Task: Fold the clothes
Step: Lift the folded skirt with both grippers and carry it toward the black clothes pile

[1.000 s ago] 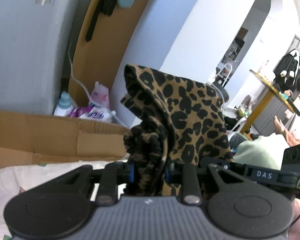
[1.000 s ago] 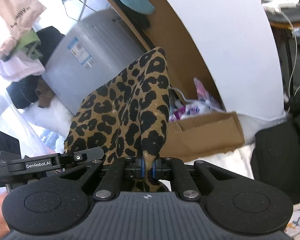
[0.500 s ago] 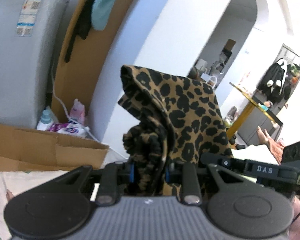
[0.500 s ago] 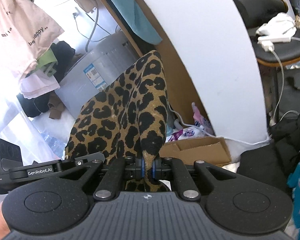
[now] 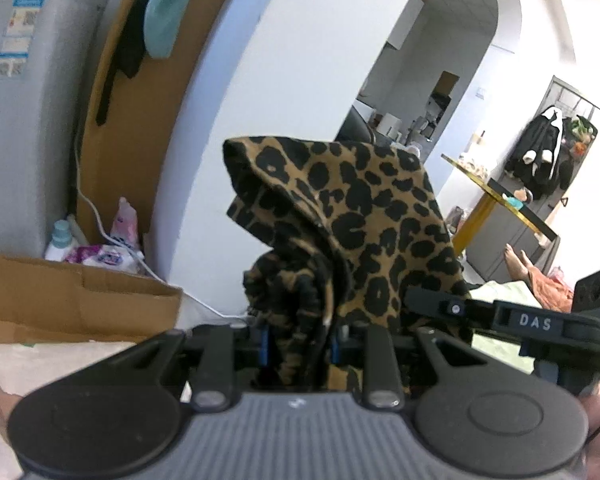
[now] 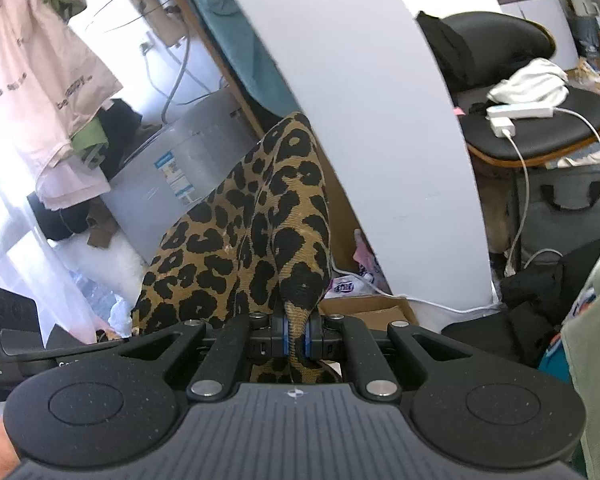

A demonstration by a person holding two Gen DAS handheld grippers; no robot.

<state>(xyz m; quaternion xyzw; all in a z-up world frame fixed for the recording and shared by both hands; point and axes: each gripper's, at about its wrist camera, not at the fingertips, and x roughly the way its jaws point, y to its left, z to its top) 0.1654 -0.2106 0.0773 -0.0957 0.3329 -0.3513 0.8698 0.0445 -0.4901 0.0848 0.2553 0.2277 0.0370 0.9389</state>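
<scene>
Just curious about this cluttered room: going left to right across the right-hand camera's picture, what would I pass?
Pink hanging shirt → grey appliance → leopard-print garment → white curved wall → black chair.

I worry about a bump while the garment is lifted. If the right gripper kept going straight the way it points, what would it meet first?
Apart from the leopard-print garment that the right gripper clamps, probably the white curved wall, though depth is unclear.

Black claw (image 6: 296, 340) with ribbed grey body, blue pads.

"DAS" – printed on each claw's camera mount (image 5: 540, 322).
</scene>
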